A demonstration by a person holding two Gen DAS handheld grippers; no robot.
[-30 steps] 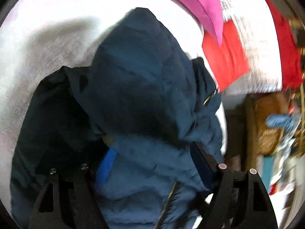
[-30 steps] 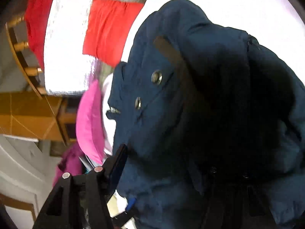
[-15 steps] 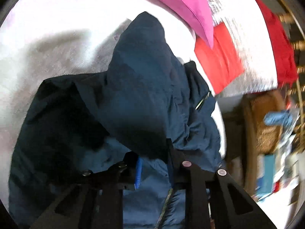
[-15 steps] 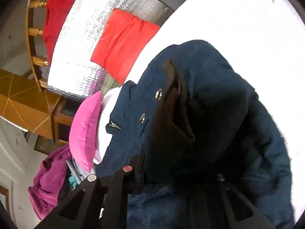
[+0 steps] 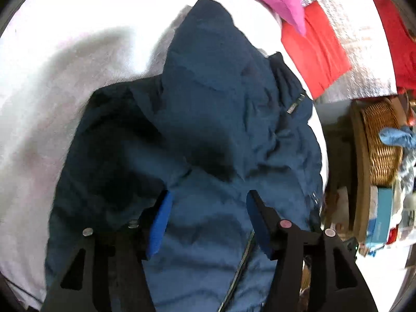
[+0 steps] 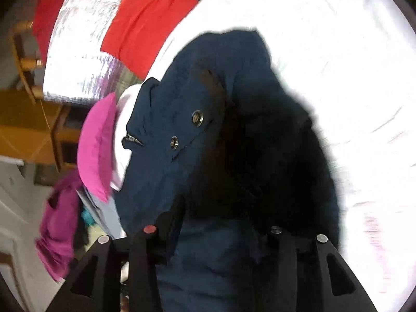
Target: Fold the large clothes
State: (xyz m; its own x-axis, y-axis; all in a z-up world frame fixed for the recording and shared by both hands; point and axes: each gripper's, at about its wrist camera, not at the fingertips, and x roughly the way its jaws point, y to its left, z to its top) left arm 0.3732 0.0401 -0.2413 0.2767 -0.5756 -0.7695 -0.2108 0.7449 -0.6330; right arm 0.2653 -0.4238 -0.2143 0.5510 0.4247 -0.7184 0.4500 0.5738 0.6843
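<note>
Two grippers hang over one navy padded jacket (image 5: 221,119), which lies bunched on a white bed sheet (image 5: 52,83) and serves as the landmark for everything else.

Seen from the left wrist camera, the left gripper (image 5: 208,205) has its blue-padded fingers (image 5: 160,221) spread wide apart, with jacket fabric and the zipper (image 5: 243,257) lying in the gap between them; neither pad is pressing on cloth. Beyond the fingers the jacket rises into a folded peak, and a small metal zip end (image 5: 295,105) shows near its right edge.

Seen from the right wrist camera, the right gripper (image 6: 221,215) also has its fingers set apart, with the jacket's dark fabric draped between and partly over them; whether they pinch any of it cannot be told. Two metal snap buttons (image 6: 196,117) sit on a flap of the jacket just ahead of the fingers.

Past the jacket's far edge lie a pink cushion (image 6: 97,145) touching it, a red cloth (image 6: 145,36) on a silver quilted sheet (image 6: 75,62), and a purple garment (image 6: 56,221) below the cushion. To the jacket's right, in the left wrist view, stands a wicker basket (image 5: 382,140).
</note>
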